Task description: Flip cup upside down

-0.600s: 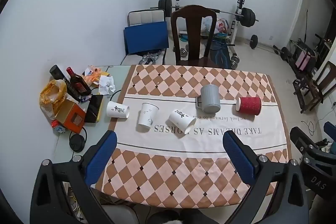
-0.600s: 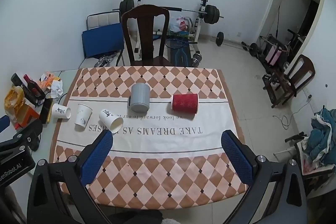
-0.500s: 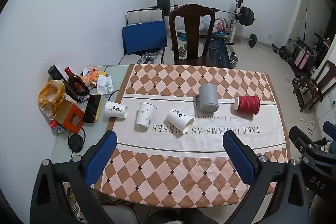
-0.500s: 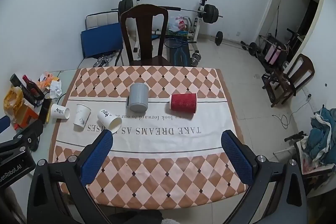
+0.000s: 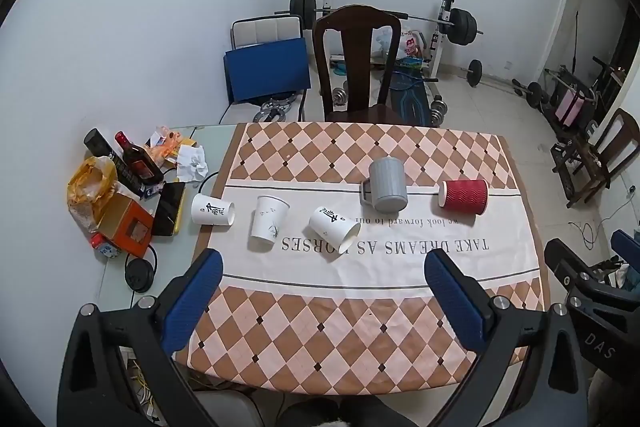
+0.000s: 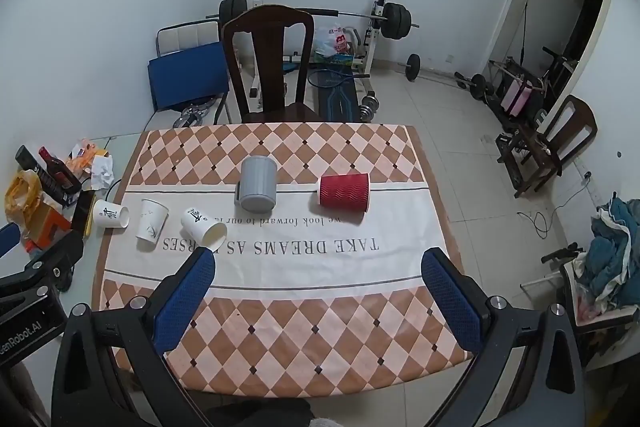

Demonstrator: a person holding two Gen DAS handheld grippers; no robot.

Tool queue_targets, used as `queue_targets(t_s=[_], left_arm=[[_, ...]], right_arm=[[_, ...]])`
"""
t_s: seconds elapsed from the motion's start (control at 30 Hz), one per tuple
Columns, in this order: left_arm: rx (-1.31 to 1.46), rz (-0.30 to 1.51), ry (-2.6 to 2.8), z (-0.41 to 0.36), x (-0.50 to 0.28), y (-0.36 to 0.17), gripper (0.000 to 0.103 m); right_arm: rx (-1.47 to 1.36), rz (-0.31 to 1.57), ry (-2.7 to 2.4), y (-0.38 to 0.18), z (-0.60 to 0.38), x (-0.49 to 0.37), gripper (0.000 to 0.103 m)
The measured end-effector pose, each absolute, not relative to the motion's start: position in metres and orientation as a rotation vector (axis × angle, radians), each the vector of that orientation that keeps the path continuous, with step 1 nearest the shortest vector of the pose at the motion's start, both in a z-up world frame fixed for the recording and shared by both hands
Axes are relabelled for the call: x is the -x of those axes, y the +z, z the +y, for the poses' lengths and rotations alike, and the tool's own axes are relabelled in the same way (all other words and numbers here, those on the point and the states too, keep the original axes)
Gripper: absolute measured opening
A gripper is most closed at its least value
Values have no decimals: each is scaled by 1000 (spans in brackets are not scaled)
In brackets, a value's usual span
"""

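Note:
Several cups lie on their sides in a row across the checked tablecloth (image 5: 360,311). From the left there are three white paper cups (image 5: 212,209) (image 5: 269,217) (image 5: 334,228), a grey mug (image 5: 386,185) and a red ribbed cup (image 5: 464,197). They also show in the right wrist view: grey mug (image 6: 258,183), red cup (image 6: 344,193), white cups (image 6: 111,215) (image 6: 151,219) (image 6: 203,225). My left gripper (image 5: 320,267) is open and empty, high above the table's near half. My right gripper (image 6: 318,267) is open and empty too, at a similar height.
Bottles, an orange box (image 5: 124,227), bags and headphones crowd the table's left strip. A dark wooden chair (image 5: 356,67) stands at the far side. Gym weights and a barbell rack fill the room behind. More chairs stand at the right (image 6: 552,143).
Both grippers have risen and drawn back a little, so the table looks slightly smaller. The cups have not moved.

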State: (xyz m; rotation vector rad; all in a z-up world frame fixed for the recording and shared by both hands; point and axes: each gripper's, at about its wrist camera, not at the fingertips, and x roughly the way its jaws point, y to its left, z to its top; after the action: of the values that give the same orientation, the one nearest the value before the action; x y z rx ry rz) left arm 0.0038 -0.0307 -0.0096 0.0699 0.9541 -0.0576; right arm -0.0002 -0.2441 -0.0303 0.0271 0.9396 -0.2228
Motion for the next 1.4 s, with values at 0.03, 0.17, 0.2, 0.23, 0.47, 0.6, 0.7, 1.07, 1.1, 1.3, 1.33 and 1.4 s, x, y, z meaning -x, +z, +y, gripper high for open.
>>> queue_targets(t_s=[0.03,0.17,0.2,0.23,0.47,0.6,0.7,1.07,1.1,1.3,1.33,1.4], left_arm=[[-69,954,-62,-26,-3,-8,103],[-69,955,-63,-25,-4,-8,103],[-68,954,-66,-28,-2,-7,103],[-68,953,-65,-29,-2,-6,103],[-68,957,-67,-26,-3,-5,103],[-69,957,-71,-30,-1,-8,103],[-69,957,-72,-28,-1,-8,103],[-64,958,-75,-28,2,-11,103],[-65,958,-75,-30,2,-12,103],[-62,960,-76,-28,1,-11,103],[-62,960,-75,-28,1,-11,103],[-61,959,-77,-30,1,-12,103]], right_arm=[[-28,941,-221,-28,-244,0,103],[-27,935,-225,-28,-249,2,103],[-27,934,-224,-30,-251,2,103],[-28,934,-225,-27,-249,2,103],[-22,935,-227,-23,-245,0,103],[-22,935,-227,-24,-246,1,103],[-24,934,-227,-24,-245,2,103],[-22,933,-231,-17,-241,6,103],[-22,933,-231,-18,-241,6,103],[-21,933,-231,-16,-242,6,103],[-21,933,-231,-16,-241,6,103],[-21,932,-230,-16,-242,6,103]])
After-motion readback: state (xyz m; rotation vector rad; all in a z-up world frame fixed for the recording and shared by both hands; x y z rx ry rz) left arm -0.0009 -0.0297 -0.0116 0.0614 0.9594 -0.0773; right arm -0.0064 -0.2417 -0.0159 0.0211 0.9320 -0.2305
